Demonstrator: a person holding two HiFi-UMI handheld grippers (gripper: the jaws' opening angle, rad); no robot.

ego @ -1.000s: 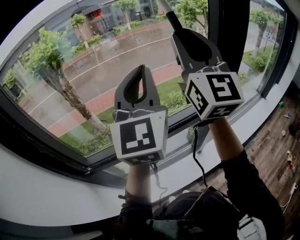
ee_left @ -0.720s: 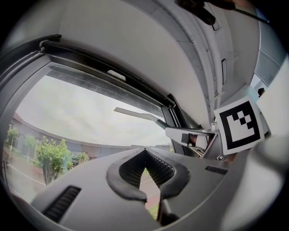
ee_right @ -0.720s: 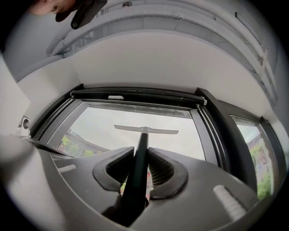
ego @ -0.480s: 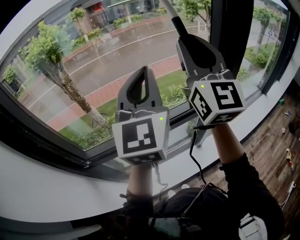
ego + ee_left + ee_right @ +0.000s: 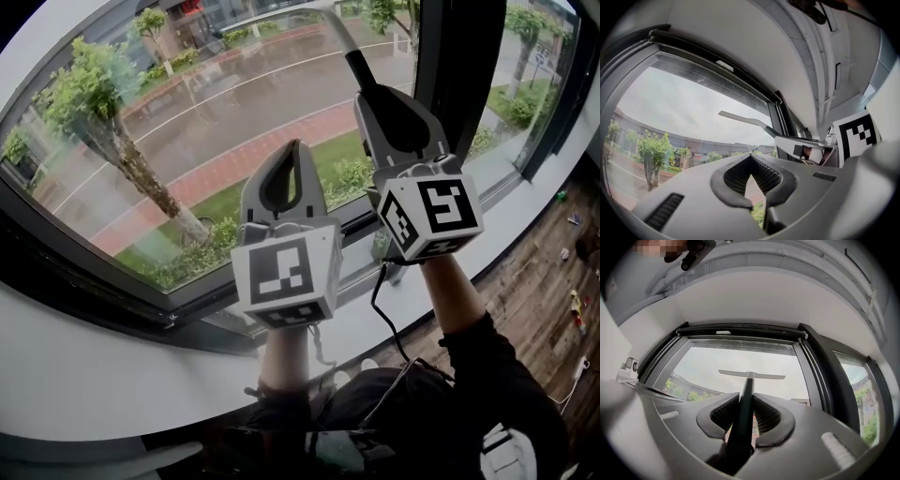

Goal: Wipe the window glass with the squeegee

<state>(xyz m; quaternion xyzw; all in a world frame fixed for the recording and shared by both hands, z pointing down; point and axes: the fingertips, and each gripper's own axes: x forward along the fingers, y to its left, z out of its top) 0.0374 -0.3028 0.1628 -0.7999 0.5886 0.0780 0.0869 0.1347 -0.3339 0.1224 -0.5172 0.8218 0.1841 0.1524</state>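
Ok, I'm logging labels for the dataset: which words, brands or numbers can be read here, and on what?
No readable text.
Left gripper and right gripper: square black-and-white markers only, no letters.
Squeegee: no print visible.
Far building: a red patch, perhaps a sign, too small to read.

Squeegee (image 5: pixel 359 67) blade beyond head view's top edge

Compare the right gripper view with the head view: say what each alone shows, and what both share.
Only the right gripper view shows the squeegee's pale crossbar blade, high in front of the window glass. Only the head view shows the wet grey road outside, the brown wooden floor and the person's dark sleeve. Both show the right gripper shut on the squeegee's dark handle, and the dark window frame.
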